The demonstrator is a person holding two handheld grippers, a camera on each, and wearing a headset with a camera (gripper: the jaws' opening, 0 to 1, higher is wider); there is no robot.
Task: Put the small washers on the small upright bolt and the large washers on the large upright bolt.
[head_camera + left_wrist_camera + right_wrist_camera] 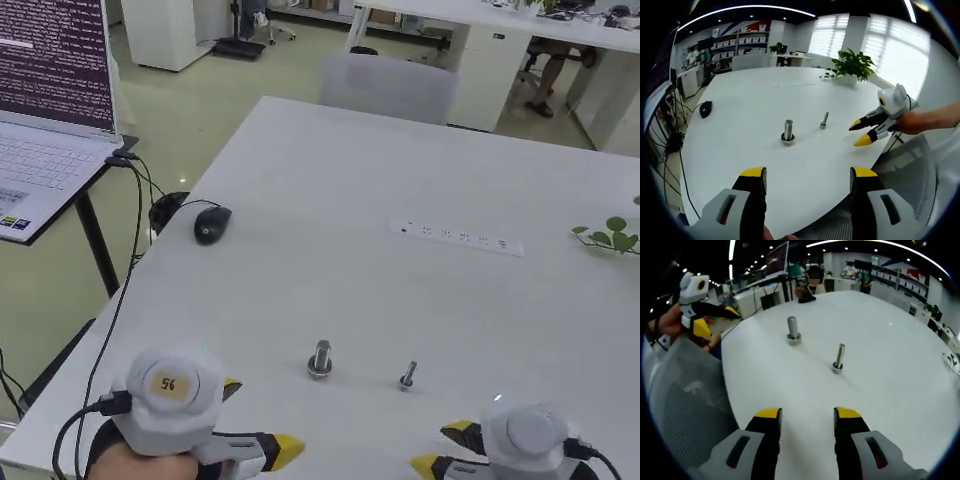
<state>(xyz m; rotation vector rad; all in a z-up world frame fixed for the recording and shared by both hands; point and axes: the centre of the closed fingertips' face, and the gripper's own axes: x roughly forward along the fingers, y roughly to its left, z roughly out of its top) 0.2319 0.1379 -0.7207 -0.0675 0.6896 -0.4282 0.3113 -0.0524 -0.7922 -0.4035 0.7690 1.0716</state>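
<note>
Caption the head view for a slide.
Left gripper and right gripper, jaws open, near upright large bolt and small bolt on table.

White table [400, 300] — silver bolts [320, 358], yellow-tipped fingers [754, 173].

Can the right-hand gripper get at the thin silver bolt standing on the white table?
Probably yes: the right gripper is open, with bare white table between its jaws and the small upright silver bolt.

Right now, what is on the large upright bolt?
The large bolt has a bare shaft and a wider collar at its base; washer or bolt head, I cannot tell.
</note>
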